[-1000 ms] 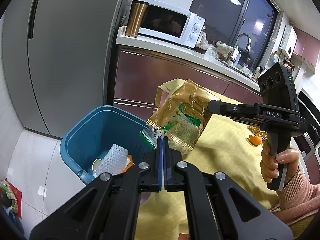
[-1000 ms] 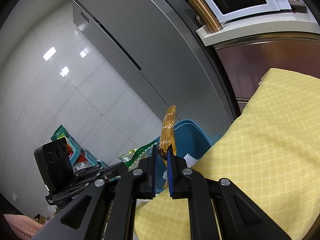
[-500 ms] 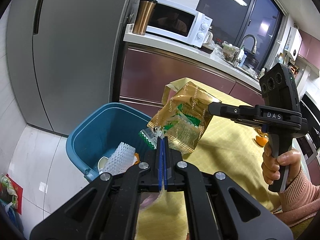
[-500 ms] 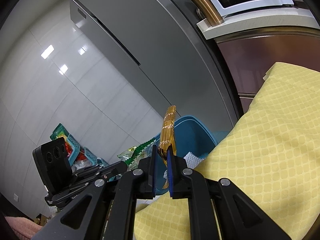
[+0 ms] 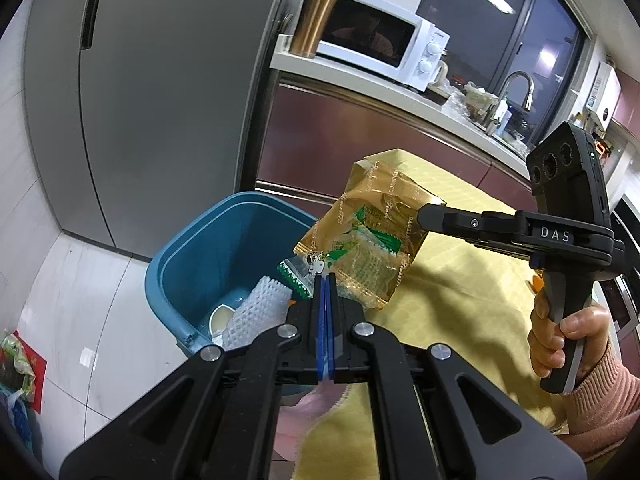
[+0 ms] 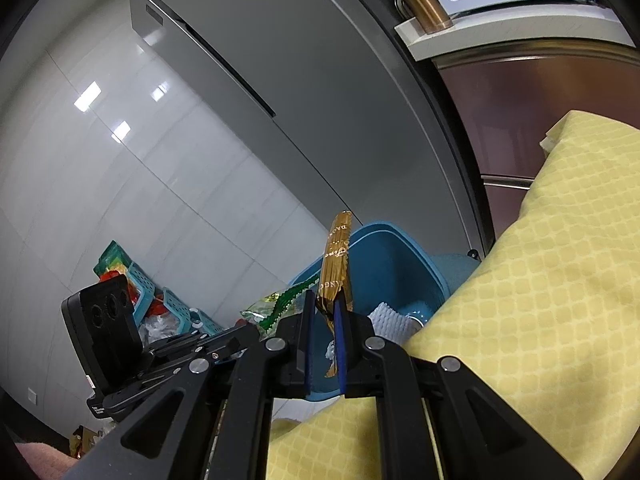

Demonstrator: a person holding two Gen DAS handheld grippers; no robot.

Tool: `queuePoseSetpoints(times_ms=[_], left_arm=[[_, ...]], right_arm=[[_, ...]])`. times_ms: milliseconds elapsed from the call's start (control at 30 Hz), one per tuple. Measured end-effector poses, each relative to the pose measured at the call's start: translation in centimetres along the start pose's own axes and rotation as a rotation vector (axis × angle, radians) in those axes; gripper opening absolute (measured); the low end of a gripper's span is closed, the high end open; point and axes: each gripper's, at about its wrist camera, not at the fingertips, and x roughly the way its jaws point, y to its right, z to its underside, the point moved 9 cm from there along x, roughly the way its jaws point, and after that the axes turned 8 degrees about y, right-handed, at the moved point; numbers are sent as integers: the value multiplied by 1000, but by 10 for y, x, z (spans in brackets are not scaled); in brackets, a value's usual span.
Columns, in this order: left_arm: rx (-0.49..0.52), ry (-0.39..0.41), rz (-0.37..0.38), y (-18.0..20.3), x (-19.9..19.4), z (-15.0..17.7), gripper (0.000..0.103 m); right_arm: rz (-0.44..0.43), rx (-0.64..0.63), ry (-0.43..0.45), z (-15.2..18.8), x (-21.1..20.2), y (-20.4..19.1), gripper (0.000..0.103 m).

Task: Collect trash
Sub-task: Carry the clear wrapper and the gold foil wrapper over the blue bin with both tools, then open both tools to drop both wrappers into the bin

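Note:
A crinkled gold snack bag hangs over the near edge of the yellow-clothed table, beside the blue bin. My right gripper comes in from the right, shut on the bag's upper corner. In the right wrist view the bag stands edge-on between the right gripper's blue pads. My left gripper is shut on a small clear wrapper with a green zigzag edge, held above the bin's rim. That wrapper also shows at the left gripper's tip.
The bin holds a white foam net and a cup. Behind it stand a grey fridge and a counter with a microwave and a copper tumbler. Baskets and bags clutter the floor.
Both grippers have sunk a little toward the blue bin, carrying the gold bag and the small wrapper along. Neither grip has changed.

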Motion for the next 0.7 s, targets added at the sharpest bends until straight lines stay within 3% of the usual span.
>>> queuePoseSetpoints(times_ms=[700], left_arm=[[-33, -78, -98, -38, 45, 20, 1]], right_arm=[[77, -63, -148, 25, 56, 4, 8]])
